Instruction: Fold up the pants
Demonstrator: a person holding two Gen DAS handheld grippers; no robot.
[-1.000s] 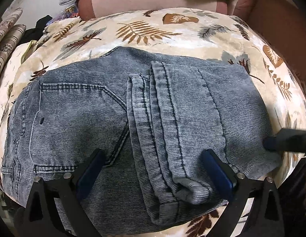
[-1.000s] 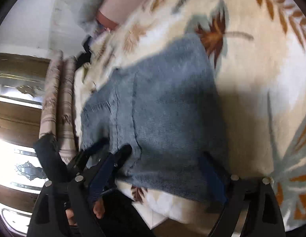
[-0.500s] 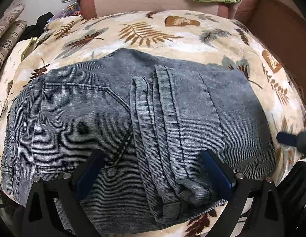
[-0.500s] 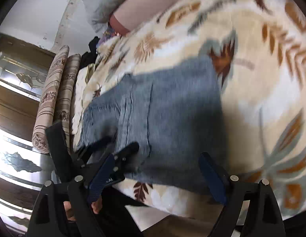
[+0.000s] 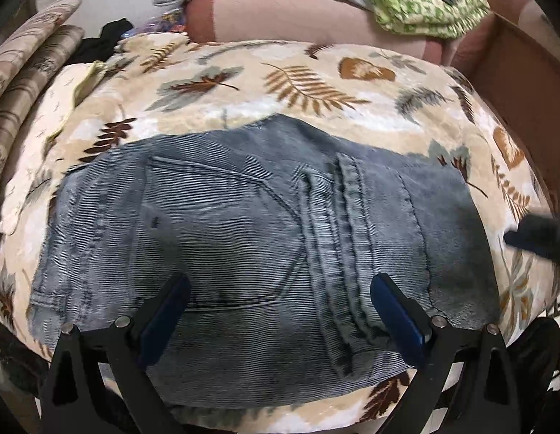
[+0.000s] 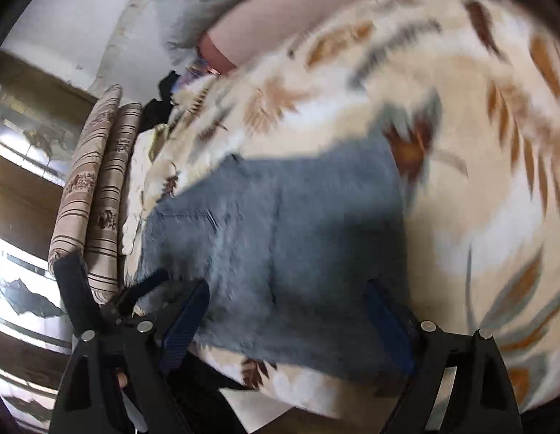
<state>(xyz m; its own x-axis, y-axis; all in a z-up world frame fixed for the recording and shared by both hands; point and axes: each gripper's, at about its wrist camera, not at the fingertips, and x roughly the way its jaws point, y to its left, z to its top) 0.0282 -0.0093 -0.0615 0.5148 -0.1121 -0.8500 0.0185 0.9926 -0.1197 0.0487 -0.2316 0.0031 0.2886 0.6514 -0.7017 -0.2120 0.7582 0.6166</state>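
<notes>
Leaf-print blanket [image 5: 316,83], folded pants [image 5: 244,238], striped cushions [image 6: 95,195]

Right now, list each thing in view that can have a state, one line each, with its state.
Grey-blue corduroy pants: folded into a compact stack, lying flat on the blanket, back pocket up.
Left tongs: open, empty, above the pants' near edge.
Right tongs: open, empty, view blurred.
Cream leaf-print blanket: spread flat under the pants.
Green patterned cloth: crumpled on the pink couch back.

Faded blue-grey pants [image 5: 222,238] on a cream blanket [image 5: 316,72] with brown leaf print, plus a lime-green patterned cloth [image 5: 421,3].
</notes>
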